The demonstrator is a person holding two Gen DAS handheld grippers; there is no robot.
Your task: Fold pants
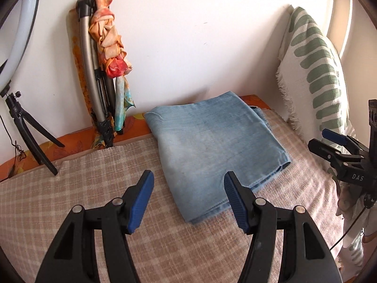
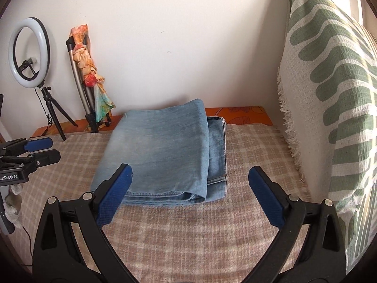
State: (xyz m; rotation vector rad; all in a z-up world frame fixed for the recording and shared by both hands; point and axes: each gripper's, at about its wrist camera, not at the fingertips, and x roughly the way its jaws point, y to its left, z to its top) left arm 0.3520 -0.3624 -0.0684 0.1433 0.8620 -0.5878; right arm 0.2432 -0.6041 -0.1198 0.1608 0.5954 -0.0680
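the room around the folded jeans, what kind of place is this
Probably a home room, likely a bedroom used for filming: the folded jeans lie on a checked blanket over what looks like a bed, a fringed leaf-print throw hangs alongside, and a ring light stands by the wall.

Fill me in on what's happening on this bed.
A person is folding pants with a handheld gripper in each hand. The light blue jeans lie folded into a compact stack on the checked blanket, near the wall. Neither gripper holds anything: the left gripper and the right gripper are both open and clear of the denim. A ring light and a green-patterned pillow stand at either side. The folding looks finished.
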